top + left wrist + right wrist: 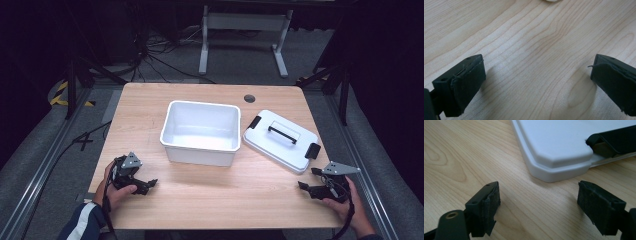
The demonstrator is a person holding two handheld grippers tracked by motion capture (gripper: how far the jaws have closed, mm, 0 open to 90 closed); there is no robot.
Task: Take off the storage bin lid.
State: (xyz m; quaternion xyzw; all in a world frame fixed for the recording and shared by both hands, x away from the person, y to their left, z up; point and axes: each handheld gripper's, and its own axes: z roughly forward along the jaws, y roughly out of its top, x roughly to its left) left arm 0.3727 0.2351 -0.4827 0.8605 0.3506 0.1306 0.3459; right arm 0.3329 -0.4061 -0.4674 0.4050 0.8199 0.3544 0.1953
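Wooden surface (150, 107), seen from above, carrying an open white bin (201, 132) at its centre and the bin's white lid (280, 140) lying flat just to the right of it, close beside the bin's right wall. The bin is rectangular, empty and upright, with a rolled rim. The lid is a shallow rounded-corner panel with a black bar handle (282, 134) across its top and a black latch (313, 150) at each short end; in the right gripper view its near corner (559, 168) and one latch (614, 141) lie just beyond the jaws. The left claw (146, 186) rests low at the near left of the surface, well apart from the bin, jaws spread wide over bare wood (536, 62). The right claw (306, 186) sits at the near right, jaws likewise spread and empty, pointed toward the lid's near corner and near it but not touching. Judged step: the approach, before any grasp; the lid is not yet on the bin. The next move probably calls for the right claw to advance, close on the lid's edge or handle, lift it level and carry it left over the bin.
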